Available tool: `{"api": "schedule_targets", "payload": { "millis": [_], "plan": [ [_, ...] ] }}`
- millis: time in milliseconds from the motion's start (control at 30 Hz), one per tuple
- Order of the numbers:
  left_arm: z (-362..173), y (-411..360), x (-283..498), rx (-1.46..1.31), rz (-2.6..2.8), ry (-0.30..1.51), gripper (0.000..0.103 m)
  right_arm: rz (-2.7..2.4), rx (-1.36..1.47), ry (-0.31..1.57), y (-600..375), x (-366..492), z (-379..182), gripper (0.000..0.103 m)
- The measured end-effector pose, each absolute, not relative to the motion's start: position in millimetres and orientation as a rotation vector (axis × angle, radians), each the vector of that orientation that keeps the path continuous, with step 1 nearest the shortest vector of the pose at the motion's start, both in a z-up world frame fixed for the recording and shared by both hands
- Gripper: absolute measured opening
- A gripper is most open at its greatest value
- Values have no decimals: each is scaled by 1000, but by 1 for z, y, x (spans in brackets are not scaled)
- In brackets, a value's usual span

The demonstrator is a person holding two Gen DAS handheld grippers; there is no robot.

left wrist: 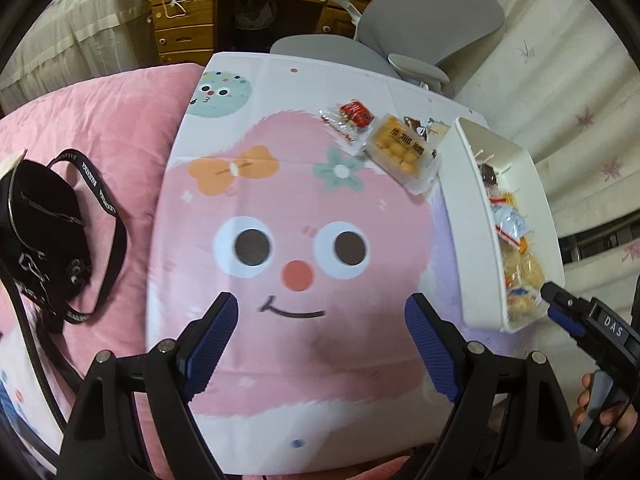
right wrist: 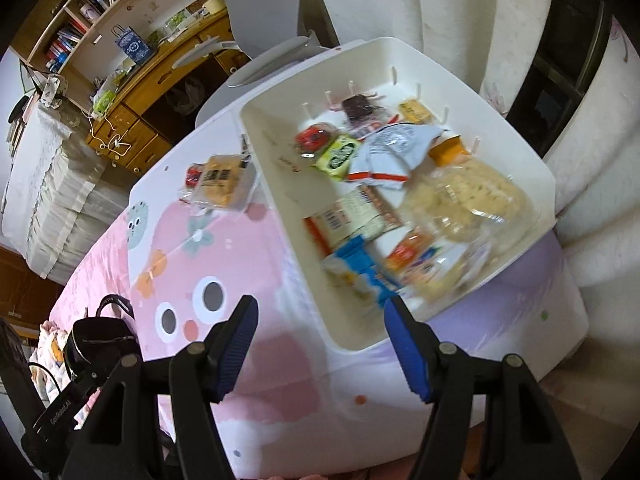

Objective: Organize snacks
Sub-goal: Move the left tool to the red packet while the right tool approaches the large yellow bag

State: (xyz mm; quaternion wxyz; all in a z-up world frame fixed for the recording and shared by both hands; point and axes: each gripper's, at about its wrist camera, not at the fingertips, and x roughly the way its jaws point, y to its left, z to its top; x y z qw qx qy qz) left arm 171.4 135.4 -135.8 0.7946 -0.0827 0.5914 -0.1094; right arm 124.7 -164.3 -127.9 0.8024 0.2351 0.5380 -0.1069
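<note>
Glossy cartoon tablecloth (left wrist: 280, 208); rectangular white plastic bin (right wrist: 304, 216) holds crinkly snack packets (right wrist: 384, 152); both grippers released, empty.

I'm seeing a smooth, matt printed cloth (left wrist: 280, 208) covering the table, with a soft pink fabric quilt (left wrist: 100, 120) beside it. I'm looking at a white bin (right wrist: 360, 332) of smooth, slightly glossy plastic, its snack packets (right wrist: 384, 152) in shiny, crinkled film. My gripper pads (left wrist: 212, 344) are showing ribbed blue rubber on matt black plastic arms with metal rivets. The desk (left wrist: 188, 20) is showing varnished wood.
</note>
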Motion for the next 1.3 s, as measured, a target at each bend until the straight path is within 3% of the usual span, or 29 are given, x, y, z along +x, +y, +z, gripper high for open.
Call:
{"api": "schedule_targets", "payload": {
  "millis": [300,767,1000,1133,1300],
  "plan": [
    [-111,183,197,-117,-292,1281,85,-268,394,1081,-118,131,-107,67],
    [-63,180,276,-19,-326,1248,85,-192,284,955,-69,187,-86,70],
    [-58,153,329,70,-363,1250,85,-202,337,922,-59,228,-106,70],
    [-69,129,362,110,-387,1273,85,-214,356,912,-57,250,-125,81],
    [-95,100,398,134,-406,1313,85,-267,384,901,-59,270,-151,82]
  ]
}}
